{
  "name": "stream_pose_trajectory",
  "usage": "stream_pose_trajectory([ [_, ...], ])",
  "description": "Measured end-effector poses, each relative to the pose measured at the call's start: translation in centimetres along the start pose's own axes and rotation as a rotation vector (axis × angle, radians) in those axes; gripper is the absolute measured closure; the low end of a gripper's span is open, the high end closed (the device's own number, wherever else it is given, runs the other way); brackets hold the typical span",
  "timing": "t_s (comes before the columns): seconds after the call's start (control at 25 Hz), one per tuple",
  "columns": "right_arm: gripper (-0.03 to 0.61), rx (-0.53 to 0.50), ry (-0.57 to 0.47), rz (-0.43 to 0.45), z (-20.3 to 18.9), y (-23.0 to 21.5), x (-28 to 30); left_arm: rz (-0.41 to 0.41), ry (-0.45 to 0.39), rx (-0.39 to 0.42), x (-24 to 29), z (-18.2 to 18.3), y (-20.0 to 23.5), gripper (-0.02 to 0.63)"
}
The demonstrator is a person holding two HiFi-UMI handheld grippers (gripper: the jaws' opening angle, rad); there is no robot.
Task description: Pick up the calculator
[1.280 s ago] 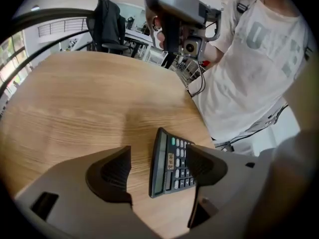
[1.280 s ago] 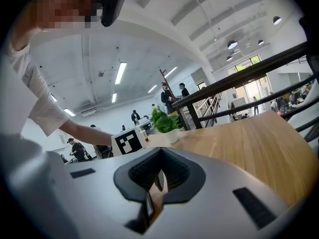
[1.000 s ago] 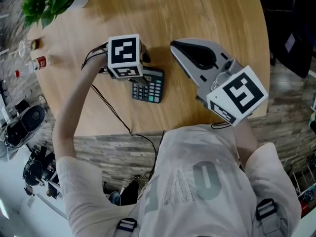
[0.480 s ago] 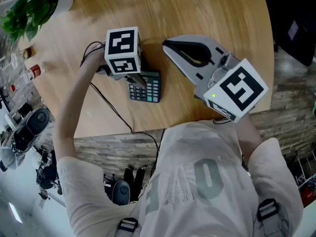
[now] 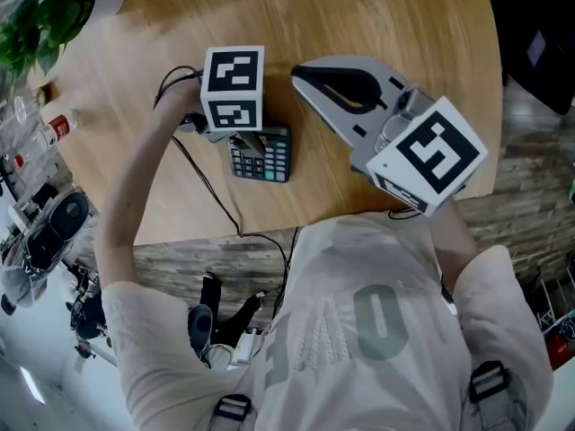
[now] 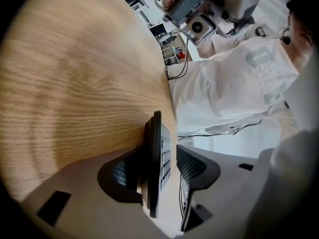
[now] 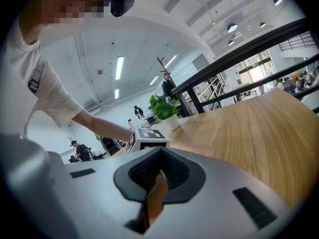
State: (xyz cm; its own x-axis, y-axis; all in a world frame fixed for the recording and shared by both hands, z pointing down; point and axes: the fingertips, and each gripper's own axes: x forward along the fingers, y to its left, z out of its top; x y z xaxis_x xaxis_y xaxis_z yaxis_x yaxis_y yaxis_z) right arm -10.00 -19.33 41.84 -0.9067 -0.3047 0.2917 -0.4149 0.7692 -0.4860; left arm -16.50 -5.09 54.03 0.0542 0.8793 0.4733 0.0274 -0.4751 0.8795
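The left gripper (image 6: 158, 168) reaches in low near the front edge of the table (image 5: 386, 25), tilted down so its jaws straddle the calculator (image 5: 262, 157), which shows edge-on between them. The jaws have just been closing. One pad seems to lie against the calculator's back and the other stands just off the keys, so there is no clamp yet. Further right, the right gripper (image 5: 304, 75) hovers apart, jaws together on nothing, probably kept out of the way.

Bright ceiling lights (image 7: 118, 66); fisheye edges dark, perhaps slightly soft.
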Motion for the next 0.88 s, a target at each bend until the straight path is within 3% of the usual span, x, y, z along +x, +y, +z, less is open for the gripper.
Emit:
stream_pose_trajectory([
  [0.2,0.560,-0.003,-0.005,-0.006,0.1,0.0,-0.4,0.075,0.072,0.023,0.4,-0.2,0.8,0.485],
  [0.6,0.560,-0.032,-0.025,-0.001,0.8,0.6,-1.5,0.147,0.077,0.010,0.4,-0.1,0.8,0.492],
  [0.76,0.560,-0.060,-0.032,0.014,1.2,1.9,-1.8,0.240,0.045,0.004,-0.2,-0.2,0.2,0.494],
  [0.88,0.560,-0.083,-0.039,0.035,1.7,3.6,-2.3,0.355,0.001,0.001,-1.3,-0.2,-0.4,0.495],
])
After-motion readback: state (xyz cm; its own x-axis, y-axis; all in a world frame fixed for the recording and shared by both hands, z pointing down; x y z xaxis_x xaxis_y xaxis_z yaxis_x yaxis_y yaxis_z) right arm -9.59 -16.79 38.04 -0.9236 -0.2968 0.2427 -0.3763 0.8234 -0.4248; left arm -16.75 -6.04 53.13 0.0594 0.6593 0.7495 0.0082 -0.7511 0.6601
